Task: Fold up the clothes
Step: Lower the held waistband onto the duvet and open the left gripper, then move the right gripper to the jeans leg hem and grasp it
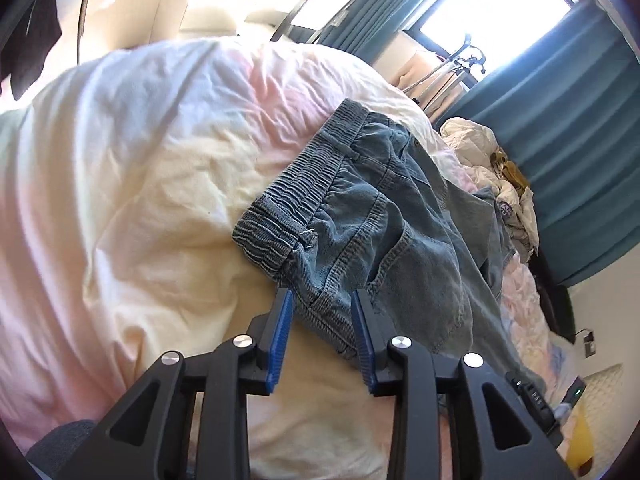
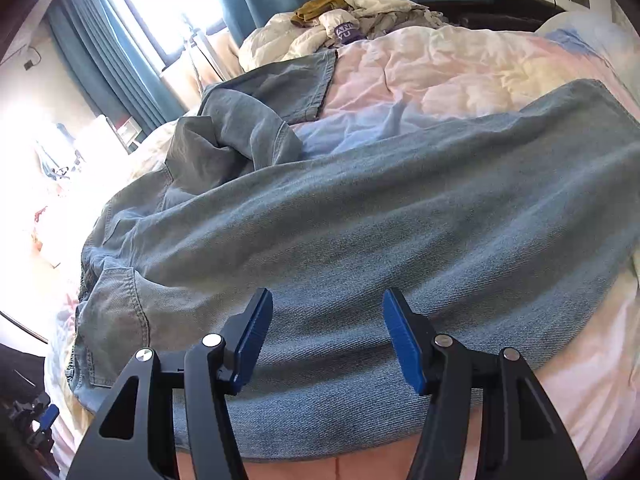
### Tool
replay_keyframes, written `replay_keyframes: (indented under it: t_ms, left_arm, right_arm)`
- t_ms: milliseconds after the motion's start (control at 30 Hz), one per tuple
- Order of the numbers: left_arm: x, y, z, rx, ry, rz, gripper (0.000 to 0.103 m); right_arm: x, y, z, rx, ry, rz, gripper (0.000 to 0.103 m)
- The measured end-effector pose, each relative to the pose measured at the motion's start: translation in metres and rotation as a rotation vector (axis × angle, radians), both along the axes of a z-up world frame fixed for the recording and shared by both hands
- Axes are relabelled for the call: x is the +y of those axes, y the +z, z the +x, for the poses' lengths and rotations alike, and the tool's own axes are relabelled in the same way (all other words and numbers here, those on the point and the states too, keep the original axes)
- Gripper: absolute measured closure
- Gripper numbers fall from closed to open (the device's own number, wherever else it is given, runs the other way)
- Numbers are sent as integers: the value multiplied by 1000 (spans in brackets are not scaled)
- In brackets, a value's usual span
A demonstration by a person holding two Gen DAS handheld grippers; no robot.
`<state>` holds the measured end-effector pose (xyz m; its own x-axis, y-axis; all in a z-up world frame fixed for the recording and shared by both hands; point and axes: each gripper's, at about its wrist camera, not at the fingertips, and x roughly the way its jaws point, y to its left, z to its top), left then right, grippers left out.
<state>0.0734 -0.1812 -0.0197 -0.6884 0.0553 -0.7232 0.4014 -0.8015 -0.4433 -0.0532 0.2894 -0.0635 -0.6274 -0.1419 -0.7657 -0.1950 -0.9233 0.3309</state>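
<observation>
A pair of blue denim jeans (image 2: pixel 360 216) lies spread on a bed with a pastel duvet (image 2: pixel 460 80). In the left wrist view the elastic waistband and pocket end of the jeans (image 1: pixel 352 216) lie just ahead. My left gripper (image 1: pixel 322 300) is open, its blue pads either side of the jeans' near edge by the pocket, not closed on it. My right gripper (image 2: pixel 326 300) is open wide, low over one long trouser leg that runs across the view. The other leg (image 2: pixel 276 84) lies bunched and folded back behind it.
A heap of crumpled white and mustard clothes (image 2: pixel 344 20) sits at the far side of the bed, also seen in the left wrist view (image 1: pixel 496 172). Teal curtains (image 1: pixel 580 140) and a bright window stand beyond. A dark headboard (image 2: pixel 500 8) is at the back.
</observation>
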Motion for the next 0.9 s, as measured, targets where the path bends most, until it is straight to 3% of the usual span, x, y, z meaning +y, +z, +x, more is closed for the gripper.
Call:
replay_keyframes:
  t_ms: [167, 500, 700, 900]
  left_arm:
    - [44, 22, -19, 34, -120, -136, 64]
    - [132, 20, -110, 27, -315, -230, 64]
    - [171, 1, -159, 59, -391, -283, 64]
    - [187, -47, -181, 47, -420, -301, 64]
  right_arm:
    - [-2, 12, 3, 54, 20, 1, 45]
    - [-2, 30, 5, 135, 41, 0, 45]
    - [-7, 36, -7, 204, 71, 30, 45]
    - [-6, 24, -39, 243, 112, 5, 46]
